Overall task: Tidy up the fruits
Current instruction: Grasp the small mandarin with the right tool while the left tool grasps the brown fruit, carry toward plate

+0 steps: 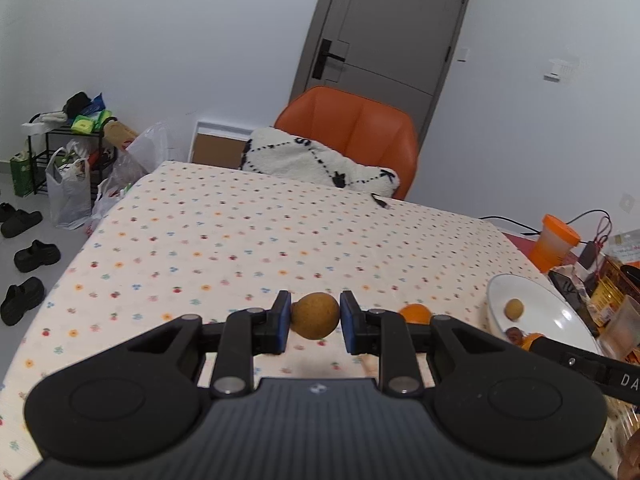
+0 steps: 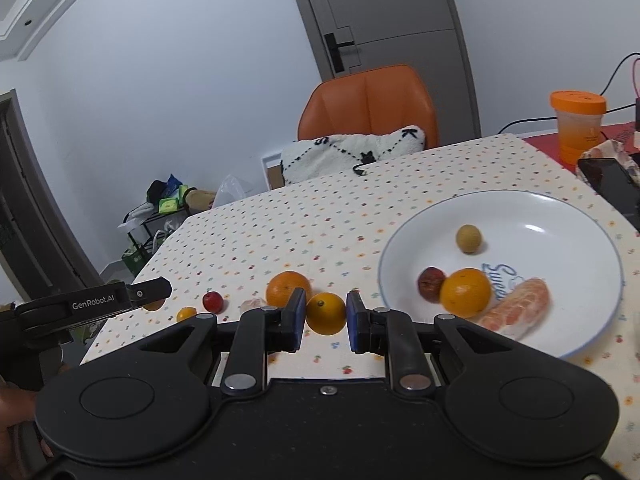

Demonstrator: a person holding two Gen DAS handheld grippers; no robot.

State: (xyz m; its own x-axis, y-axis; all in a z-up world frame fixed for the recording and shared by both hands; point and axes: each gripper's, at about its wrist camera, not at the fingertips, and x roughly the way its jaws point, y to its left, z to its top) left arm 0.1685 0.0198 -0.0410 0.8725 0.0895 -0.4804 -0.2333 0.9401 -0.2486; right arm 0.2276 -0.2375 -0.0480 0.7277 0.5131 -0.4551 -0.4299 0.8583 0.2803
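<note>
In the left wrist view my left gripper (image 1: pixel 315 318) is shut on a round brown fruit (image 1: pixel 315 315), held a little above the flowered tablecloth (image 1: pixel 240 240). In the right wrist view my right gripper (image 2: pixel 326 318) is shut on a small orange (image 2: pixel 326 313), left of the white plate (image 2: pixel 560 216). The plate holds a small brown fruit (image 2: pixel 469 238), a dark red fruit (image 2: pixel 431 283), an orange (image 2: pixel 465 292) and a peeled citrus piece (image 2: pixel 516 312). On the cloth lie a bigger orange (image 2: pixel 288 288), a red fruit (image 2: pixel 212 301) and a tiny yellow fruit (image 2: pixel 186 313).
An orange chair (image 1: pixel 352 128) with a white cushion (image 1: pixel 312 160) stands at the table's far edge. An orange-lidded cup (image 2: pixel 578 126), a dark phone (image 2: pixel 608 178) and snack packets (image 1: pixel 608 280) crowd the right side. Shoes (image 1: pixel 28 256) and bags (image 1: pixel 68 192) lie on the floor at left.
</note>
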